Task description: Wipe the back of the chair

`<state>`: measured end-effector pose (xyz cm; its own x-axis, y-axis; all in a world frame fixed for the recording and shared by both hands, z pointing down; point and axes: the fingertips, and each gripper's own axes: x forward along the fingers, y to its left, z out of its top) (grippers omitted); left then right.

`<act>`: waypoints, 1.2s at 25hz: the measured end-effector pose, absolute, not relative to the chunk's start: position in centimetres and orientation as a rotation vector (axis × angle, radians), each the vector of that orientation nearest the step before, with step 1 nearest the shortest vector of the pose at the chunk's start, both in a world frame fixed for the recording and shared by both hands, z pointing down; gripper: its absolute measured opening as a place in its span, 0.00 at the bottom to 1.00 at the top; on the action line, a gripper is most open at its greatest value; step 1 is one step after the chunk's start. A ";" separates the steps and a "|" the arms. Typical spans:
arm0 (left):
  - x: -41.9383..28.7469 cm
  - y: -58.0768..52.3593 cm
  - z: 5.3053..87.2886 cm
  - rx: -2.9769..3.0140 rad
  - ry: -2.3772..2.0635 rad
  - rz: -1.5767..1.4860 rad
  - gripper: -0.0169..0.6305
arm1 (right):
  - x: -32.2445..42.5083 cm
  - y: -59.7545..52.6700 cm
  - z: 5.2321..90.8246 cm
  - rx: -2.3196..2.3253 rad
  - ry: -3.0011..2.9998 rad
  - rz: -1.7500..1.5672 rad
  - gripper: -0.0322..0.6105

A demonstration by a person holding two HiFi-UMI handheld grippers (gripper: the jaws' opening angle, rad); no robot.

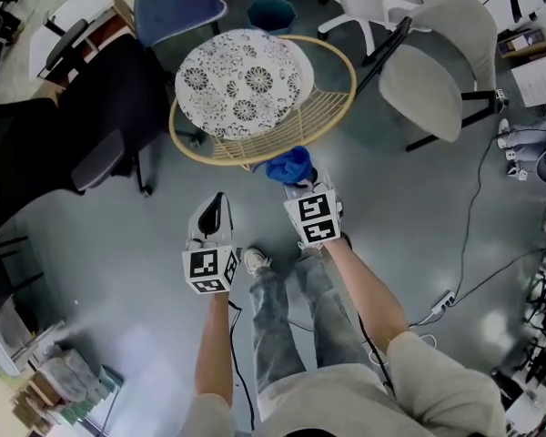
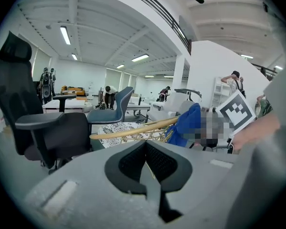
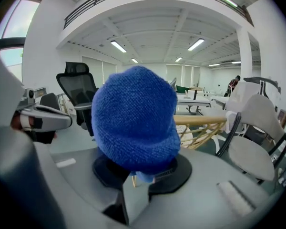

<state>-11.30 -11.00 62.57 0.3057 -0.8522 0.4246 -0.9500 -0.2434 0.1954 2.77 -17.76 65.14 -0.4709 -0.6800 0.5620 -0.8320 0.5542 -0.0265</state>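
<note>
A round rattan chair (image 1: pixel 328 107) with a black-and-white patterned cushion (image 1: pixel 244 82) stands in front of me; its curved back rail (image 2: pixel 133 129) also shows in both gripper views. My right gripper (image 1: pixel 296 178) is shut on a bunched blue cloth (image 1: pixel 289 164), which sits at the near rim of the rattan back. The blue cloth (image 3: pixel 136 120) fills the middle of the right gripper view, with the rattan rail (image 3: pixel 200 120) behind it. My left gripper (image 1: pixel 216 209) hangs lower left, apart from the chair, jaws shut with nothing between them.
A black office chair (image 1: pixel 100 116) stands left of the rattan chair and a blue chair (image 1: pixel 177 3) behind it. A grey-white shell chair (image 1: pixel 437 71) is at the right. Cables (image 1: pixel 469 235) trail over the floor at right. My legs and shoe (image 1: pixel 255 260) are below.
</note>
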 end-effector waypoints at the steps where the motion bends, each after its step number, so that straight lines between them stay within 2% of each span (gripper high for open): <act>1: -10.9 -11.2 62.5 2.171 -1.602 0.323 0.03 | 3.7 -18.1 65.0 1.236 -2.288 0.419 0.18; 11: -9.0 -12.0 62.3 2.172 -1.604 0.329 0.03 | 12.8 -21.1 64.5 1.435 -2.187 0.408 0.18; 16: -8.7 -11.6 62.9 2.160 -1.603 0.325 0.03 | 14.3 -20.2 65.7 1.474 -2.155 0.429 0.18; 22: -10.9 -10.8 63.3 2.125 -1.635 0.319 0.03 | 9.5 -17.2 68.0 1.380 -2.176 0.470 0.18; 30: -16.4 -9.1 63.9 2.055 -1.700 0.324 0.03 | -2.0 -15.1 70.0 1.215 -2.288 0.512 0.18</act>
